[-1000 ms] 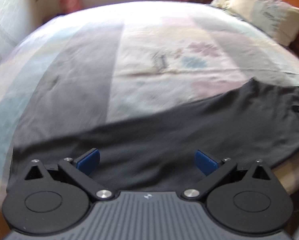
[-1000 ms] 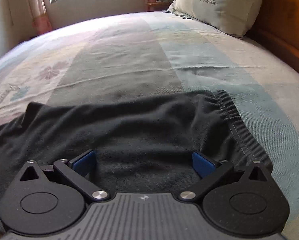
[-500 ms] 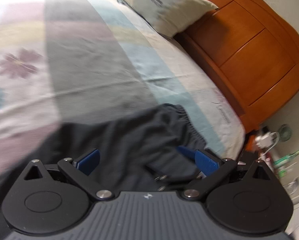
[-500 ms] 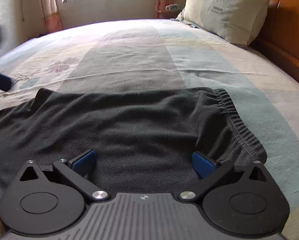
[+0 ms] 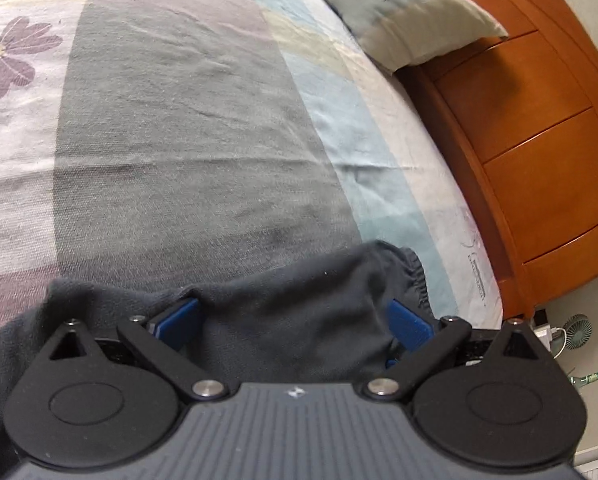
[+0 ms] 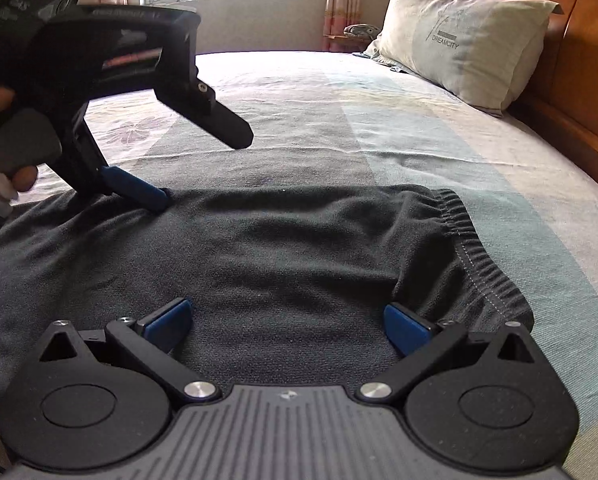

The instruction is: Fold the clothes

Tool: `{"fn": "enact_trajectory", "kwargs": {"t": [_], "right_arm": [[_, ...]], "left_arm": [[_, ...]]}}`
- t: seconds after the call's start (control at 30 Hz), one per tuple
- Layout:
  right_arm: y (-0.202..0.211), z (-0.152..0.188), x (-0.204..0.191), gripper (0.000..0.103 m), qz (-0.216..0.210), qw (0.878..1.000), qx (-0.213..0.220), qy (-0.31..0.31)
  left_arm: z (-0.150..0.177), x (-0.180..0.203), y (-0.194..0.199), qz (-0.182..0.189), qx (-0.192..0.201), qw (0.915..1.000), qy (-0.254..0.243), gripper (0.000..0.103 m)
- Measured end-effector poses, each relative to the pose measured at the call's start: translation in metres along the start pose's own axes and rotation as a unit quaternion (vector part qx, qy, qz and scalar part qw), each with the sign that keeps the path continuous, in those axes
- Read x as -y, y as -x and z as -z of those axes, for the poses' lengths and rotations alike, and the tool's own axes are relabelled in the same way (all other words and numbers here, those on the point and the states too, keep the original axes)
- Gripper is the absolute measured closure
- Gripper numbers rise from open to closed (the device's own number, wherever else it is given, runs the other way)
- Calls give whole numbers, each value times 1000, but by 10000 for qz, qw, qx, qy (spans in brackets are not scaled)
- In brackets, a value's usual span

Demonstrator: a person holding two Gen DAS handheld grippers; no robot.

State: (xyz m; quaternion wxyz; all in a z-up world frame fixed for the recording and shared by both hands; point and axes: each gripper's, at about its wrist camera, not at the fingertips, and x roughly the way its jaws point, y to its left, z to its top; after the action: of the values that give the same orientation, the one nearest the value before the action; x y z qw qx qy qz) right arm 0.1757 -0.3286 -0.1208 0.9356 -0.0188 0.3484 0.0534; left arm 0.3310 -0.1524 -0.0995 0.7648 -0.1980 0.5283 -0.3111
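Left gripper (image 5: 295,320) has swung across from the leg end to the waistband end of the dark trousers (image 6: 283,256) lying flat on the bed (image 6: 379,100), fingers wide, beside the equally wide right gripper (image 6: 287,320); likely preparing a fold.

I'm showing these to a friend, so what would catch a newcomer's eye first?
The dark garment spread across the near edge of the bed, elastic waistband to the right. Then the left gripper reaching in from the upper left, a blue fingertip touching the cloth's far edge, and the pillow against the wooden headboard.
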Motion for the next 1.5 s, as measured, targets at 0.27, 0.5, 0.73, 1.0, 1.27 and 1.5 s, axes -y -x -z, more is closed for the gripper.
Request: {"fn": "enact_trajectory", "kwargs": {"t": [0.27, 0.5, 0.73, 1.0, 1.27, 1.5], "right_arm": [[1, -1, 0, 0, 3, 10000, -3, 38], [1, -1, 1, 0, -15, 10000, -8, 78], [2, 1, -1, 0, -3, 9999, -8, 114], [2, -2, 3, 0, -46, 9999, -63, 110], [5, 1, 0, 0, 2, 9998, -51, 174], [5, 1, -2, 0, -1, 9998, -53, 179]], "left_arm": [[-7, 26, -41, 341, -566, 9975, -262, 3], [-22, 21, -47, 370, -315, 9987, 150, 3], [-11, 42, -53, 505, -474, 9972, -274, 3], [-18, 34, -30, 211, 59, 9996, 185, 4], [-8, 14, 43, -495, 399, 9964, 567, 3], [-7, -40, 27, -1060, 439, 9863, 1181, 5]]}}
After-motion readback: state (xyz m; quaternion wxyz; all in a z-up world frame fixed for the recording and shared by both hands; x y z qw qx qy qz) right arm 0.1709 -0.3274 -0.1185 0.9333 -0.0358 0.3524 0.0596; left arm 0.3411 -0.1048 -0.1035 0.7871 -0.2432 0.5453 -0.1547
